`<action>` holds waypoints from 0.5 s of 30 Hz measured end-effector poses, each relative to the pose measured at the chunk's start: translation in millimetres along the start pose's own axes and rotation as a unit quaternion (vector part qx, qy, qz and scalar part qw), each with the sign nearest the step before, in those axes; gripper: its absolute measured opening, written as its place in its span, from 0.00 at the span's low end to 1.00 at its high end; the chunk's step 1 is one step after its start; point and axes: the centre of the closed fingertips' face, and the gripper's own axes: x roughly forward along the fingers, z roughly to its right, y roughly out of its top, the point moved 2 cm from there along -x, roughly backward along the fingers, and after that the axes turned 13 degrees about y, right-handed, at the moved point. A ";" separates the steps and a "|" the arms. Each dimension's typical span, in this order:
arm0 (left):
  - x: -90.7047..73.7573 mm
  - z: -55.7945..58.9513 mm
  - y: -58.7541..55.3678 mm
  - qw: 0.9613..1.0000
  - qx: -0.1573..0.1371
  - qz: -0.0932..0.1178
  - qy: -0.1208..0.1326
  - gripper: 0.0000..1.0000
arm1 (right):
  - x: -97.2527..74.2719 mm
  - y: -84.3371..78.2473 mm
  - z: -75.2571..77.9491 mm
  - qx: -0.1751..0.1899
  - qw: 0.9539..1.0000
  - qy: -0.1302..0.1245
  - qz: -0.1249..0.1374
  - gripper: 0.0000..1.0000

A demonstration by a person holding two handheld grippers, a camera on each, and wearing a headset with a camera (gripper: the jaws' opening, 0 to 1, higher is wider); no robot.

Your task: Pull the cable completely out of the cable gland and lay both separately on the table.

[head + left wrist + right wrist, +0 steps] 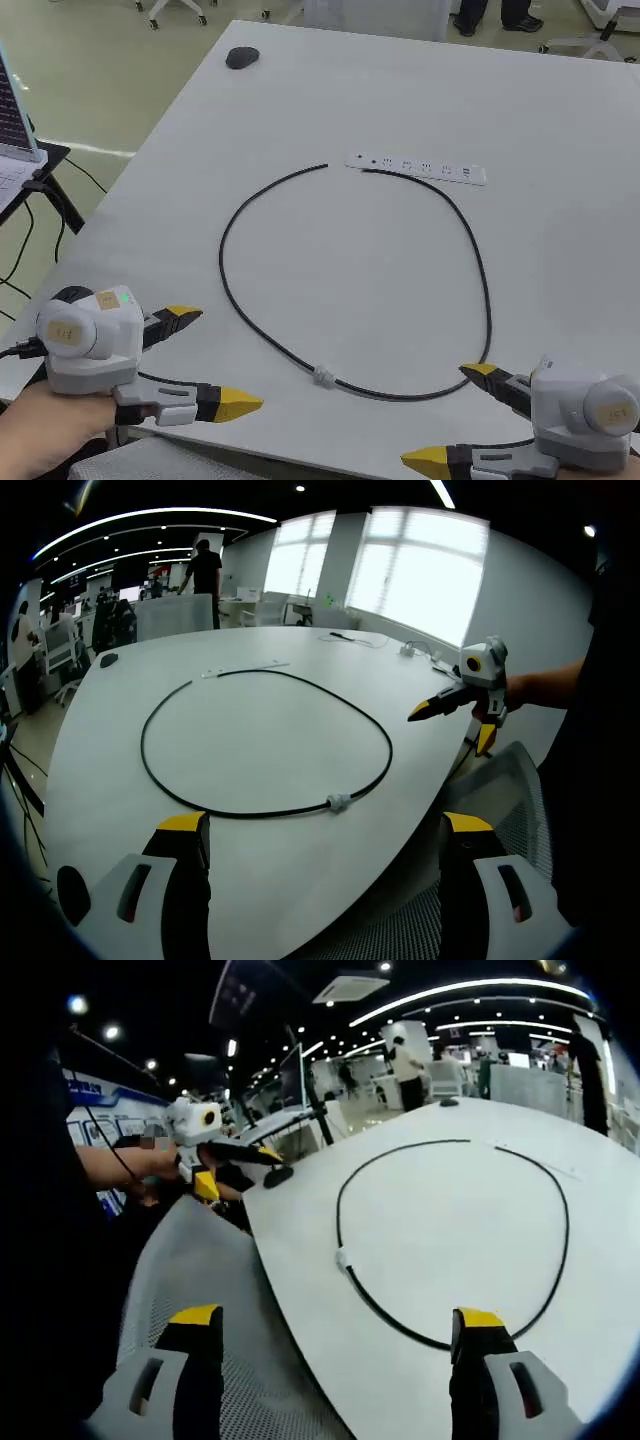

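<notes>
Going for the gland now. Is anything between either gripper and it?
Nothing visible. The small pale grey cable gland sits on the black cable near the person's edge of the white table, with bare tabletop between it and the open left gripper and open right gripper.

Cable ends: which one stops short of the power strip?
The end of the left arc, lying free with a gap to the white power strip; the other end meets the strip's near edge.
</notes>
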 end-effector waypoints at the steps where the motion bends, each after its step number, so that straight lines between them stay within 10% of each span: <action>1: -0.6 -0.1 -0.3 1.000 -0.001 0.000 0.000 0.99 | -0.3 -0.4 0.5 0.001 1.000 0.000 0.000 0.97; 15: -8.1 -2.4 -2.3 1.000 -0.009 0.002 0.009 0.99 | 0.5 -1.6 -3.4 -0.009 1.000 0.003 -0.008 0.96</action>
